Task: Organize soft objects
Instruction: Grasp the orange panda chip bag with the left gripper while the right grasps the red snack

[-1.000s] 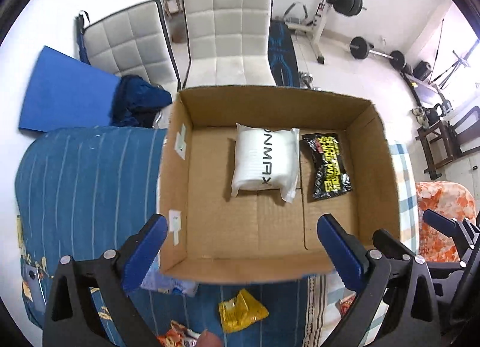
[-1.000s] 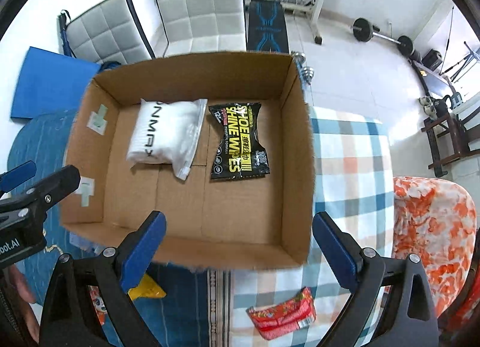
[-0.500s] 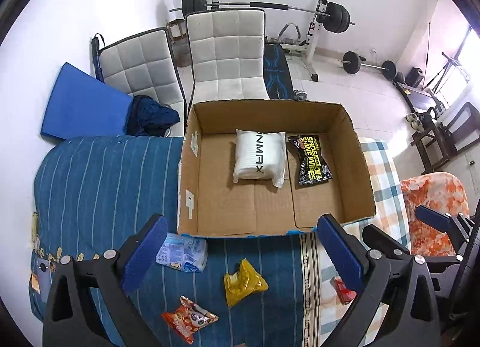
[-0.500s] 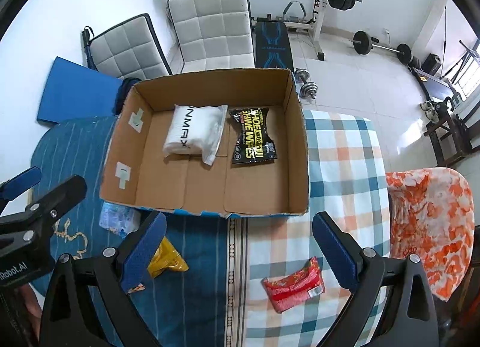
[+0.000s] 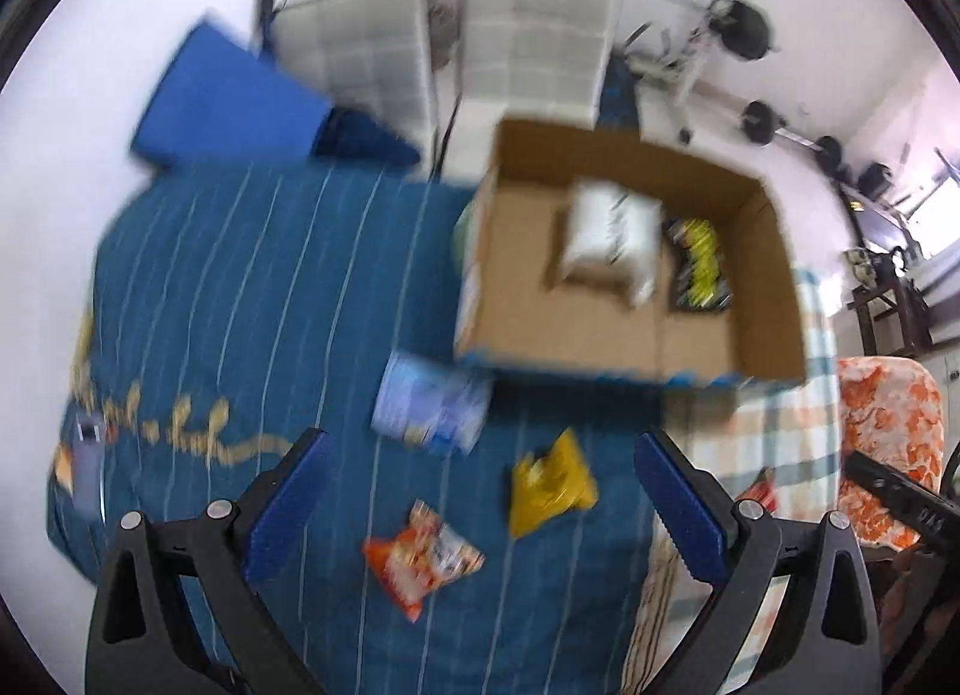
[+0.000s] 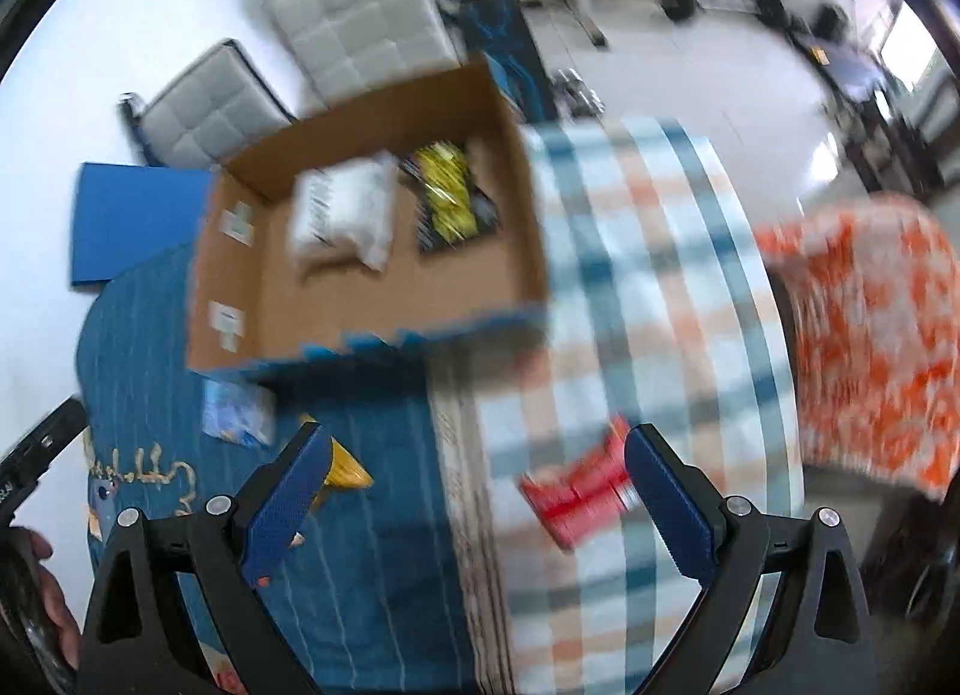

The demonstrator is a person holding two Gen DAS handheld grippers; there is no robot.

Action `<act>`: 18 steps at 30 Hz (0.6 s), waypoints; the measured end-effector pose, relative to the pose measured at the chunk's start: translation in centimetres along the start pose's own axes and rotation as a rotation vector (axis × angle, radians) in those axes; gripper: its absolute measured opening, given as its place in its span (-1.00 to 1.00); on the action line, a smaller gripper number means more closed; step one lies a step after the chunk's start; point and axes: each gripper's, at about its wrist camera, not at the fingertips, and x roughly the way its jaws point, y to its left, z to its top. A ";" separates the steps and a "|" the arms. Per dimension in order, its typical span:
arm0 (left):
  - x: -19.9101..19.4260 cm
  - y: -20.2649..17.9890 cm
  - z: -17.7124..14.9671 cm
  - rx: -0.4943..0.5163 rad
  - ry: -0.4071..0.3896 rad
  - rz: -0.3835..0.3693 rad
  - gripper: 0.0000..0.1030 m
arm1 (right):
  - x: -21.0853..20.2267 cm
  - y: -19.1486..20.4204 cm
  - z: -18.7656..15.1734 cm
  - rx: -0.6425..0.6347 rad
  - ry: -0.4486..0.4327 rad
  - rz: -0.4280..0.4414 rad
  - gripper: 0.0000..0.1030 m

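Both the left hand-held gripper (image 5: 477, 506) and right hand-held gripper (image 6: 471, 500), wide open and empty, have pulled back from the box (image 5: 606, 329) at twelve o'clock, ready for loose packets.

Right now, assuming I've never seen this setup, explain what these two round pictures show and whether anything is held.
There is no robot: a person carries a two-finger claw in each hand, with a wide-angle camera looking along its fingers. One picture is from the left claw, the other from the right claw. Both are open and hold nothing. Ahead is a cardboard box on a bed, containing a white packet and a black-and-yellow packet. Loose on the blue striped cover lie a pale blue packet, a yellow one and an orange one; a red one lies on the checked cover. Both pictures are motion-blurred.
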 end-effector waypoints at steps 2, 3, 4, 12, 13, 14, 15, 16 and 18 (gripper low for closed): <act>2.3 2.2 -1.8 -0.050 0.084 0.008 0.99 | 1.9 -2.4 -1.5 0.046 0.058 -0.030 0.94; 3.3 3.0 -2.7 -0.071 0.113 0.004 0.99 | 2.9 -3.4 -2.3 0.070 0.089 -0.044 0.94; 4.4 3.7 -3.6 -0.089 0.143 -0.008 0.99 | 4.1 -4.6 -3.1 0.099 0.124 -0.055 0.94; 12.5 3.8 -10.0 0.042 0.349 0.034 0.99 | 12.8 -10.6 -6.3 0.341 0.304 -0.030 0.94; 13.0 3.9 -10.4 0.051 0.362 0.048 0.99 | 14.0 -11.0 -6.4 0.380 0.324 -0.016 0.94; 13.6 4.0 -10.7 0.059 0.373 0.047 0.99 | 15.3 -11.4 -6.7 0.432 0.339 0.009 0.94; 13.9 4.1 -10.9 0.060 0.378 0.044 0.99 | 16.1 -11.5 -6.7 0.459 0.347 0.025 0.94; 14.1 4.1 -11.1 0.062 0.381 0.045 0.99 | 17.4 -11.6 -6.9 0.493 0.367 0.024 0.92; 14.5 4.3 -11.4 0.076 0.388 0.042 0.99 | 18.8 -11.4 -7.3 0.525 0.384 0.039 0.72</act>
